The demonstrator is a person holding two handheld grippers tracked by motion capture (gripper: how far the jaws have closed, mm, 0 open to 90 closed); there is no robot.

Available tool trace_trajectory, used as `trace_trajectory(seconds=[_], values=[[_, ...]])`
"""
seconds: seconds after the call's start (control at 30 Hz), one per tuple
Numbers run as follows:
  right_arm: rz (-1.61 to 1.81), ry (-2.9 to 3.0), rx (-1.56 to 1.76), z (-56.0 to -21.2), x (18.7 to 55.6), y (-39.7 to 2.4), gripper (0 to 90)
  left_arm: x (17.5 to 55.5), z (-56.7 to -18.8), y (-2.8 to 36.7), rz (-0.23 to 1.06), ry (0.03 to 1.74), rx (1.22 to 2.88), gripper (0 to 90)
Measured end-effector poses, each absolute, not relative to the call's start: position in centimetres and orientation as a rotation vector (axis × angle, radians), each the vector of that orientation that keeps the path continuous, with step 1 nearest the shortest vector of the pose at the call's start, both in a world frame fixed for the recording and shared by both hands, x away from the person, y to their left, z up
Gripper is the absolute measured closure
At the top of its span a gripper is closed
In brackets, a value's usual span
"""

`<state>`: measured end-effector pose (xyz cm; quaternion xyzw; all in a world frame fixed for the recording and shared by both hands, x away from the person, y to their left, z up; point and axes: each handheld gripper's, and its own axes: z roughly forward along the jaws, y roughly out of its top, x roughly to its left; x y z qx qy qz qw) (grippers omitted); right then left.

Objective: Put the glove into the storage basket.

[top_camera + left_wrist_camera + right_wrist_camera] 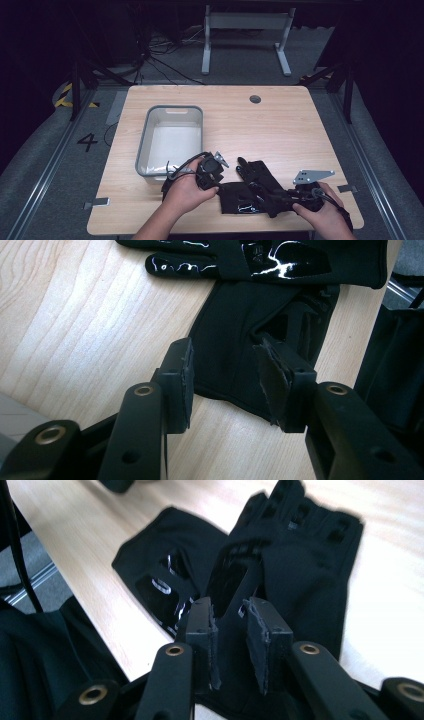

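1. Two black gloves lie at the near edge of the bench (280,125), between the person's hands. The far glove (257,172) has its fingertips pointing away; the near glove (240,197) lies flat, partly under it.
2. A grey bin (172,142) sits on the bench to the left, just beyond the left hand (187,192). It looks like the likely destination for the gloves.
3. Left gripper (227,377): its fingers (182,377) stand apart and straddle the edge of the near glove (240,335). The pads do not press on the cloth, so nothing is gripped.
4. Right gripper (232,630): its fingers (262,635) stand a little apart over the cuff end of the far glove (300,565). A fold of cloth rises between them, but the pads look clear of it. Judged as not holding.
5. Step in hand, by the look of it: taking hold of a glove to lift it toward the bin.
6. To do it well: sink the left fingers until both pads bracket a single layer at the cuff edge, then close squarely.
7. Risk: the gloves overlap, so a deep bite could catch both at once. Pick at the free edge, away from the overlap.
8. Lift slowly; limp cloth will drape and may drag its neighbour along.
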<state>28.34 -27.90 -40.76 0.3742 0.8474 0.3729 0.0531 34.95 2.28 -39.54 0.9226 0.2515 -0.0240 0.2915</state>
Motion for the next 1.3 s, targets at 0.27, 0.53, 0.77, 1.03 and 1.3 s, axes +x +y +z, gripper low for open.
trace_trajectory(seconds=[0.27,0.53,0.77,1.03,1.3], values=[[1.201,2.497,1.152,-39.4,30.0,-28.8,70.0,34.9,-39.4,2.3,-0.062,0.675,2.452,57.9],[1.222,2.472,1.162,-38.3,32.0,-28.5,69.7,34.6,-39.2,1.9,-0.075,0.653,2.448,57.9],[1.23,2.496,1.116,-37.3,33.3,-27.2,69.7,34.6,-39.2,2.2,-0.072,0.664,2.44,57.9],[1.188,2.563,1.118,-37.3,35.8,-25.7,70.5,34.5,-39.2,2.7,-0.069,0.683,2.434,57.9],[1.109,2.642,1.081,-37.6,38.4,-22.9,71.5,34.0,-39.3,3.5,-0.063,0.704,2.43,57.9]])
